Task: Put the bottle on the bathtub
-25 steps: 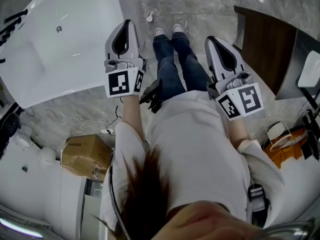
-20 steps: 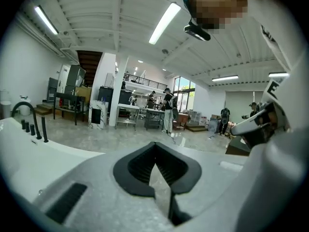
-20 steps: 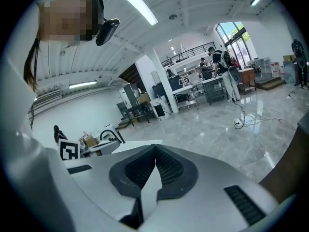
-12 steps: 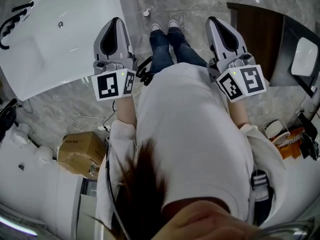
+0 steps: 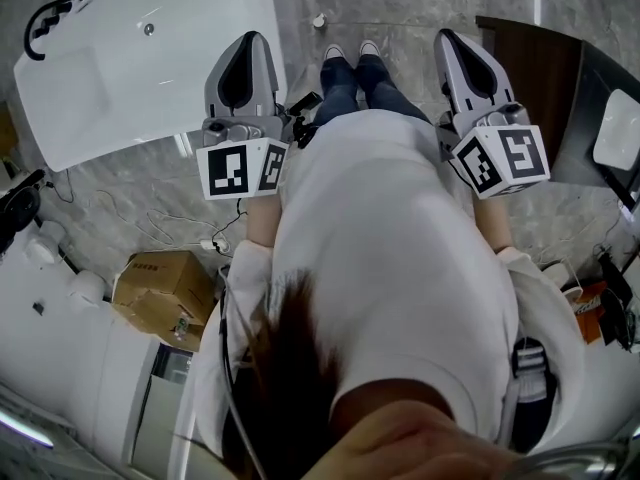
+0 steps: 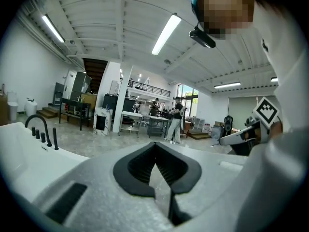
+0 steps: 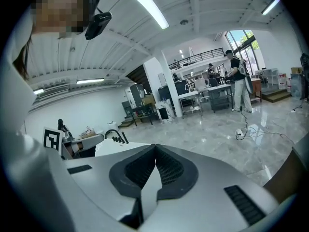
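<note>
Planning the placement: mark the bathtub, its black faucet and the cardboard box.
bathtub (image 5: 140, 118), head view, bare white near rim.
black faucet (image 5: 48, 15), head view, middle of the fixture.
cardboard box (image 5: 160, 290), head view, top face.

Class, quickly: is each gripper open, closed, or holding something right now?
Left gripper: closed, holding nothing.
Right gripper: closed, holding nothing.

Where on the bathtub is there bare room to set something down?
The bathtub rim is bare along the side facing the left gripper, and the basin holds only a drain. The far corner is crowded with faucet fittings. Cables and a cardboard box clutter the floor beside it.
</note>
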Demonstrator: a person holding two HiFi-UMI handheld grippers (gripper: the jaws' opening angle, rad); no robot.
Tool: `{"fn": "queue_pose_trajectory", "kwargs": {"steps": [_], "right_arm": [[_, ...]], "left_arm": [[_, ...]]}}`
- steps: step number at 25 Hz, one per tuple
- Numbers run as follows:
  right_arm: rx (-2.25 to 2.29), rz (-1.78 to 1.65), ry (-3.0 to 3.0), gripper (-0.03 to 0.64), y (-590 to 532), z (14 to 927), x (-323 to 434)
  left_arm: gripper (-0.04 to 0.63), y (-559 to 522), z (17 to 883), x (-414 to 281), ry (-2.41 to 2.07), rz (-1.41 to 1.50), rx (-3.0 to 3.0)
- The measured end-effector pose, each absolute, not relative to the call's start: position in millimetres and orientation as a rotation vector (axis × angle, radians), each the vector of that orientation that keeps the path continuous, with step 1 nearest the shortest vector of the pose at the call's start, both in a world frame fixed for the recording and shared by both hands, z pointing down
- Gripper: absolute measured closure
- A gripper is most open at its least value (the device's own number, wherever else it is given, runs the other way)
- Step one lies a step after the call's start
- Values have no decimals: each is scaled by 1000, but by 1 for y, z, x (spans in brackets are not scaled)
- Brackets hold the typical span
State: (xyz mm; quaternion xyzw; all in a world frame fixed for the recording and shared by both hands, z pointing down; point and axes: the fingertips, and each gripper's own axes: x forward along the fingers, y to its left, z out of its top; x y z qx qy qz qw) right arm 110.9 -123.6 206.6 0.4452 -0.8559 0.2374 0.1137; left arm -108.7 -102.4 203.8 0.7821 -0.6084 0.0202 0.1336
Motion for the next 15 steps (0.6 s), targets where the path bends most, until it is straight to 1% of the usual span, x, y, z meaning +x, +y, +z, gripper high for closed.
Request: {"fn": "queue_pose_trajectory", "kwargs": {"steps": [15], "right_arm": [[1379, 578, -2581, 604, -135, 161, 114]], "left_arm": [[581, -92, 162, -119, -1835, 24, 2254]]}}
